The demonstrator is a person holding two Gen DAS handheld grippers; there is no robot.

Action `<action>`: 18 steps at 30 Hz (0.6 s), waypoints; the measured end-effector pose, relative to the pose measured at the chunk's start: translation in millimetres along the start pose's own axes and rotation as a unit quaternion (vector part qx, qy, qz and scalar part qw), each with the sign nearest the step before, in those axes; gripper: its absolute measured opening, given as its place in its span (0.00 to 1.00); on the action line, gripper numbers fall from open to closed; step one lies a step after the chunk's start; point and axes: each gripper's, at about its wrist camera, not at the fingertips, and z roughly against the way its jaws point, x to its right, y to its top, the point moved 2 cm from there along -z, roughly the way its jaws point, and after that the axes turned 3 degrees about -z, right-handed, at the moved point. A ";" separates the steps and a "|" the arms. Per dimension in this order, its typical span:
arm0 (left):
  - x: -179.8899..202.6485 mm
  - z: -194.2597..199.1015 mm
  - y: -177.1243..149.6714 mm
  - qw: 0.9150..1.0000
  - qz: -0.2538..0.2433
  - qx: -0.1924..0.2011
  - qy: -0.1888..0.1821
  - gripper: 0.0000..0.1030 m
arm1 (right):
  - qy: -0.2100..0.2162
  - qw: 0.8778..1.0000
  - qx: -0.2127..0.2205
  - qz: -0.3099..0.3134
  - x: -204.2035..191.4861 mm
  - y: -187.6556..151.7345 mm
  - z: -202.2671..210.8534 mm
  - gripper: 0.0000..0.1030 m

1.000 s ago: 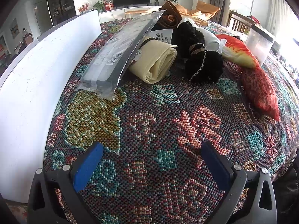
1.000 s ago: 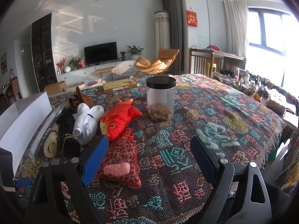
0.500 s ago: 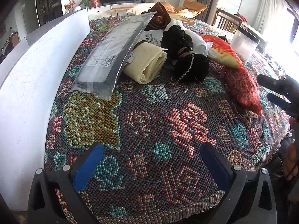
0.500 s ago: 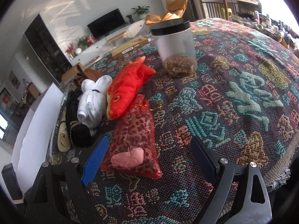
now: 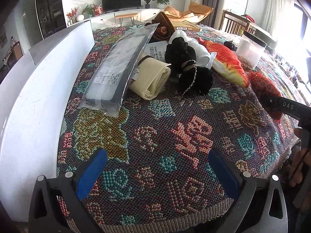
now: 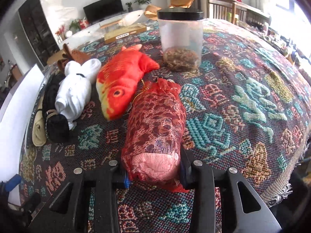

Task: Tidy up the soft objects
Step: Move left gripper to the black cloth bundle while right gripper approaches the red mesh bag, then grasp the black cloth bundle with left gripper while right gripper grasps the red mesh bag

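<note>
Right claw (image 6: 153, 171): jaws closing on the near end of the red mesh pouch (image 6: 155, 124), pads against both its sides.
Pouch: gauzy, sausage-shaped, pink stuffing showing; lies on the table (image 6: 243, 101) near its front edge.
Neighbours: plush red fish (image 6: 120, 81) just beside it; white bundle (image 6: 75, 93) and black bundle (image 6: 56, 124) further left.
Left claw (image 5: 157, 172): wide, nothing between its blue pads.
Room: bare woven cloth ahead of the left claw; white board (image 5: 38, 89) bounds the left side.
</note>
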 end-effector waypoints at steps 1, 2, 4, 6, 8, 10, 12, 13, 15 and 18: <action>0.8 0.1 0.4 1.000 0.002 -0.001 -0.003 1.00 | -0.004 1.000 -0.005 -0.005 3.4 -0.7 -2.9 0.38; 0.8 1.1 0.7 1.000 0.002 -0.001 -0.004 1.00 | -0.005 1.000 -0.013 -0.007 4.4 -1.7 -5.8 0.38; 1.6 3.8 2.4 1.000 -0.002 0.004 -0.003 1.00 | -0.007 1.000 -0.020 -0.009 4.8 -1.4 -8.5 0.39; 0.1 6.3 4.0 1.000 -0.004 0.008 0.000 1.00 | -0.006 1.000 -0.013 -0.005 9.1 2.0 -9.1 0.39; -3.3 7.4 6.2 1.000 -0.002 0.011 -0.001 1.00 | -0.002 1.000 -0.007 -0.004 5.0 5.5 -12.4 0.39; -6.9 8.1 7.8 1.000 0.001 0.013 0.000 1.00 | 0.006 1.000 0.001 -0.012 3.6 8.6 -15.3 0.39; -10.2 9.1 9.6 1.000 0.001 0.015 0.000 1.00 | 0.021 0.999 0.012 -0.026 7.6 9.8 -13.8 0.39; -11.4 9.5 11.3 1.000 0.000 0.015 0.001 1.00 | 0.028 0.999 0.018 -0.035 10.4 11.0 -11.7 0.39; -15.6 12.3 18.1 1.000 0.000 0.019 0.002 1.00 | 0.036 0.998 0.030 -0.052 16.5 12.2 -6.9 0.40; -26.7 21.5 37.6 0.999 0.007 0.039 -0.001 1.00 | 0.046 0.996 0.036 -0.066 20.9 13.9 -4.8 0.40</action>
